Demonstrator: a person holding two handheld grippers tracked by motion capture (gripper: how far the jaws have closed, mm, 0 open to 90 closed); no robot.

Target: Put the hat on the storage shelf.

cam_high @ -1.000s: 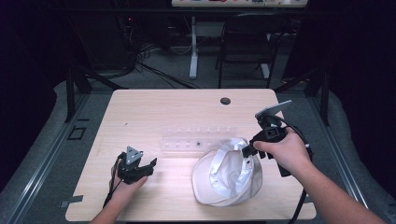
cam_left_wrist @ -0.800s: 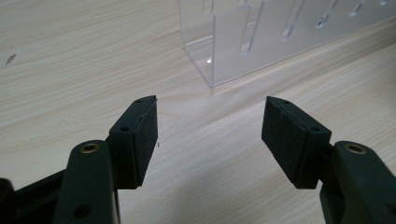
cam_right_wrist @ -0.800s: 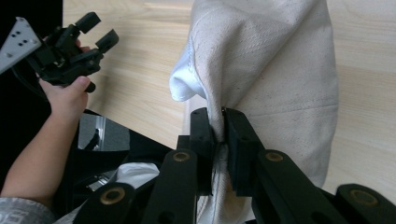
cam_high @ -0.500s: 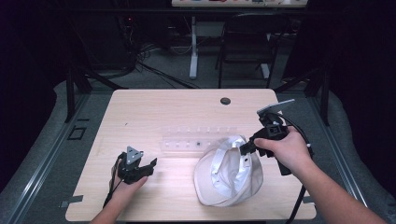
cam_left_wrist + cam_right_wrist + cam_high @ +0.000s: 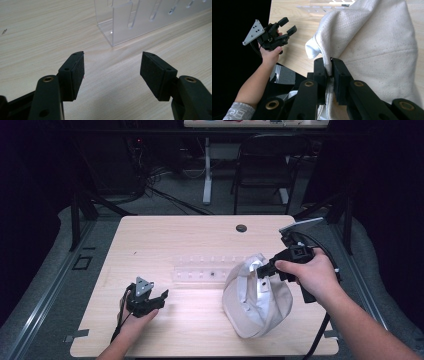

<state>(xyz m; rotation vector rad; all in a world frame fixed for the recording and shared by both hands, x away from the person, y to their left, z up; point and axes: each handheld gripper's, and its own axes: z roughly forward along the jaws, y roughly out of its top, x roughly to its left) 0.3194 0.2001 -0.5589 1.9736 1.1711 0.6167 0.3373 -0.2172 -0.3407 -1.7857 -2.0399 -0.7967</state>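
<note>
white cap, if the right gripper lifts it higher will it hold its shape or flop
Probably flop: the white cap is soft cloth, already sagging and creased below the right gripper, which pinches only a thin edge. It looks light, so the grip should likely hold, though the fabric may swing or drag along the table.

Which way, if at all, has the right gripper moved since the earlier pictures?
Yes. The right gripper, shut on the white cap, has moved slightly toward the table's far edge, lifting the cap's rim nearer the clear rack.
</note>
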